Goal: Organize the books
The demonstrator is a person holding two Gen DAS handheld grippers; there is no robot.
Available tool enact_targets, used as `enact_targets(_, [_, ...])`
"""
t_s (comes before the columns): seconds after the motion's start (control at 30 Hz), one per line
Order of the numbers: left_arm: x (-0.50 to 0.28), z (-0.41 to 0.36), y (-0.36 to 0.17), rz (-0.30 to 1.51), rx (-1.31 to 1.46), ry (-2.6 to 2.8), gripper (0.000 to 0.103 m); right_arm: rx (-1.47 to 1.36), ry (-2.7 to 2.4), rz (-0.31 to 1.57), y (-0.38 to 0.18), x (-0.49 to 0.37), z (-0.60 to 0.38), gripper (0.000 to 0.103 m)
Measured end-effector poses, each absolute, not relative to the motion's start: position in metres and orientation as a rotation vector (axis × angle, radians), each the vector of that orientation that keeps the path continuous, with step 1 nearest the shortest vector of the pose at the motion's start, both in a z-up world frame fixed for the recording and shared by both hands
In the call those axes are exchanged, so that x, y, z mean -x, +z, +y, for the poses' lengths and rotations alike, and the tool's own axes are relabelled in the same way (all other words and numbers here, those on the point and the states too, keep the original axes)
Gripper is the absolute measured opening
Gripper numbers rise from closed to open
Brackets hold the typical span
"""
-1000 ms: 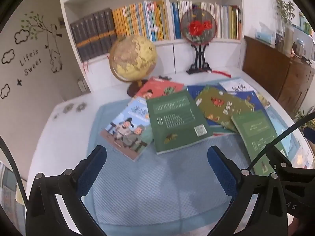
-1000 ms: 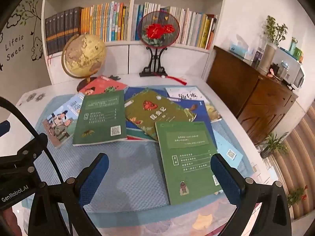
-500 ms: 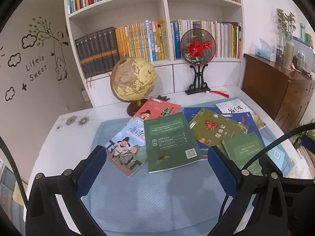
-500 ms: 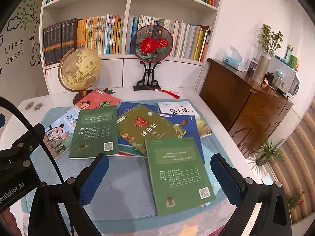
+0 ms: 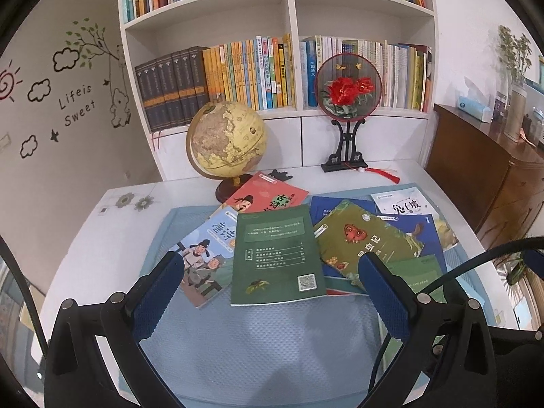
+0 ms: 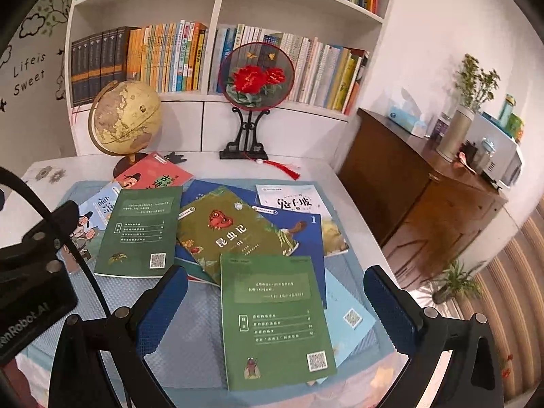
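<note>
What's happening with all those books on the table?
Someone is about to tidy them. A person holds the left gripper and the right gripper above the blue mat, jaws wide open, holding nothing. The books lie scattered and overlapping, a dark green book and a lighter green book nearest.

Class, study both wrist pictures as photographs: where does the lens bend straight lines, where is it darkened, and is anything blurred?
Left wrist view: fisheye bends the bookshelf uprights outward; black vignette fills the corners; book covers stay sharp; a soft shadow lies on the blue mat. Right wrist view: the wooden cabinet curves and smears slightly toward the edge; the near green book is crisp; lighting even, no strong glare.
</note>
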State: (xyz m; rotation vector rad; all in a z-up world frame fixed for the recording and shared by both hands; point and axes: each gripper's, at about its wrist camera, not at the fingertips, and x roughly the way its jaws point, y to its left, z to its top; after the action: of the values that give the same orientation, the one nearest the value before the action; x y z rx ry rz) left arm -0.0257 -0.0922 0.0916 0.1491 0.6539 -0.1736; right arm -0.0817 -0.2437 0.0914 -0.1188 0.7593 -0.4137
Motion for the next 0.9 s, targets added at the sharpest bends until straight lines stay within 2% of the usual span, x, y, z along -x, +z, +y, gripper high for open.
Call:
enact_targets(0.43, [0.022,-0.122,0.086,0.698,-0.132,-0.13,0.102,0.11,-0.355,0.769,0.087,0.066,-0.279,0.103])
enact_targets(0.67, [0.002,-0.104,0.059,0.819,-0.062,-0.054,0.101,0.076,-0.341,0.809,0.071,0.048,-0.309,0.103])
enact_targets(0.9, [-0.015,-0.075,0.05,0.832,-0.044,0.095,0.101,0.041,-0.277,0.867,0.05,0.021,-0.332,0.103])
